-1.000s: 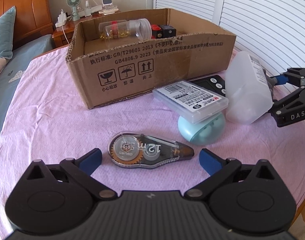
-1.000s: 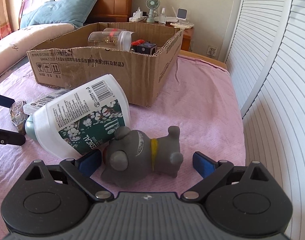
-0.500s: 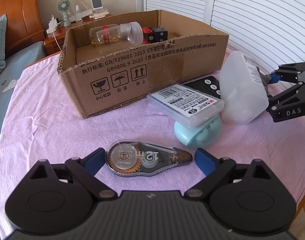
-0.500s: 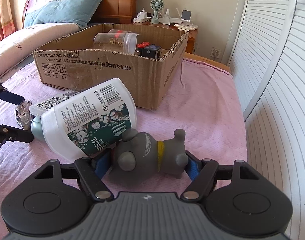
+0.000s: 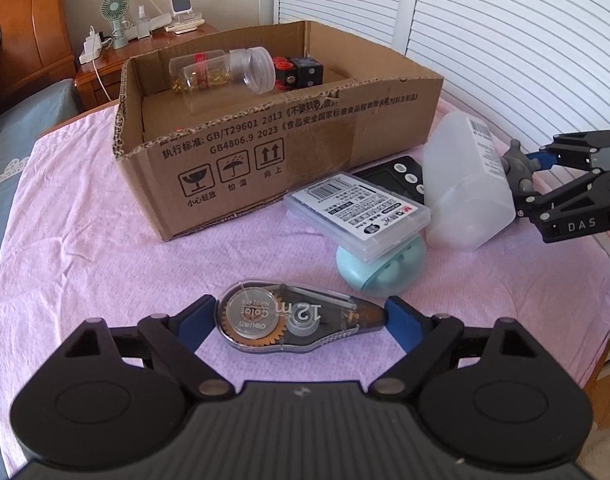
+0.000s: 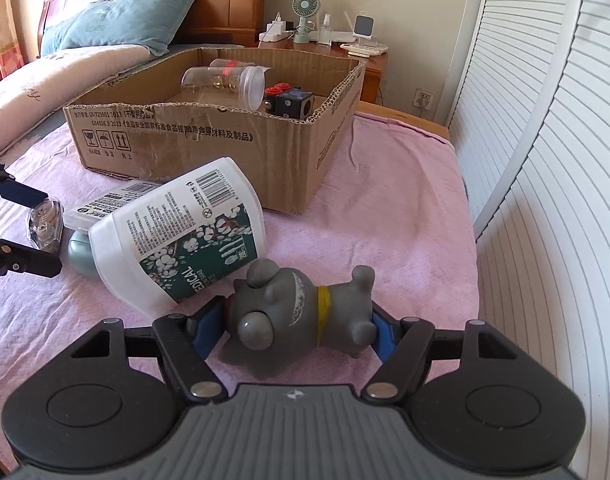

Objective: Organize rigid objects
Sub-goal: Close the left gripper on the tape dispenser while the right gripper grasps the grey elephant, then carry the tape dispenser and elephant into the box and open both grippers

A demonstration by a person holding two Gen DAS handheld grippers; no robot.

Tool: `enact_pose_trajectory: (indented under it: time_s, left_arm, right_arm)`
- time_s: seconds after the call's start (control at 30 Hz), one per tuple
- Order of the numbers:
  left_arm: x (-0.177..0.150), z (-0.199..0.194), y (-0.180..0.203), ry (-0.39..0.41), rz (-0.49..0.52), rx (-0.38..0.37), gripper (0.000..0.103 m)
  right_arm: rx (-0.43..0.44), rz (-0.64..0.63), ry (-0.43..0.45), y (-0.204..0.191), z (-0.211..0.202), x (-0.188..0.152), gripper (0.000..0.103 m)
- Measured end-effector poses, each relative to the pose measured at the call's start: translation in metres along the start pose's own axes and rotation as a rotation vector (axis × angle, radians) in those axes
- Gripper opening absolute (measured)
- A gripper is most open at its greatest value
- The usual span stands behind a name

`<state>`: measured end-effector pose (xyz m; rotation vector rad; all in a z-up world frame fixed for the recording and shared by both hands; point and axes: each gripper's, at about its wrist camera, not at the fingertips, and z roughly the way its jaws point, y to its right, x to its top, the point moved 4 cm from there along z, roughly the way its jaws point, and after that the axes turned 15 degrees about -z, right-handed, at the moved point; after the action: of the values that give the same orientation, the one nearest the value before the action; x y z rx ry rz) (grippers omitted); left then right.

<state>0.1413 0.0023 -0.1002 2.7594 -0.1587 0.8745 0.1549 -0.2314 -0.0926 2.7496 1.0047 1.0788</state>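
Fig.: both wrist views, pink-covered table w/ cardboard box (image 5: pixel 289 152) as landmark.

Right gripper (image 6: pixel 301 326): your jaws have just been closing and now sit on the grey toy dog (image 6: pixel 301 312), one blue pad at its head end, the other at its rear. The dog lies on its side on the cloth, in front of the box's near corner, touching the lower end of the white bottle (image 6: pixel 177 236).

Left gripper (image 5: pixel 301 316): your jaws have just been closing too, but stand fairly wide. The correction-tape dispenser (image 5: pixel 297 318) lies flat between them, well in front of the box's printed wall. The left pad looks just at its round end; the right pad is beside the pointed tip, and contact there can't be confirmed. No firm grip shown.

Other items rel. to the box:
- White bottle: on its side, just in front of the box's right corner, cap end not visible.
- Clear flat case (image 5: pixel 357 212) w/ barcode label: near the box's front wall, propped tilted on a pale-blue rounded item (image 5: pixel 381 272).
- Black device w/ buttons (image 5: pixel 397 172): lies against the box's front wall, partly under the case.
- Inside the box: clear jar (image 5: pixel 225 72) on its side, and a black block w/ red knobs (image 5: pixel 297 74) beside it.

Behind the box: nightstand w/ small green fan (image 5: pixel 115 16).
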Motion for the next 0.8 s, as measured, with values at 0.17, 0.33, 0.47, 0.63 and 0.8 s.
enact_pose_trajectory:
  time_s: [0.17,0.33,0.47,0.63,0.8]
  left_arm:
    - [0.003,-0.012,0.003,-0.025,0.029,-0.011,0.089]
    - [0.006,-0.028,0.003,-0.046,0.050,-0.023,0.089]
    - [0.012,-0.041,0.002,-0.041,0.055,-0.029,0.089]
    - [0.023,-0.057,0.000,-0.007,0.075,-0.020,0.089]
    - [0.036,-0.070,-0.004,0.035,0.090,-0.016,0.089]
  right_arm:
    - [-0.005,-0.004,0.000,0.004,-0.014,0.003,0.076]
    - [-0.022,-0.041,0.015,0.008,-0.035,0.013,0.076]
    - [-0.018,-0.059,0.052,0.013,-0.055,0.032,0.076]
    - [-0.011,-0.089,0.123,0.015,-0.071,0.070,0.076]
    - [-0.010,-0.131,0.172,0.011,-0.068,0.116,0.076]
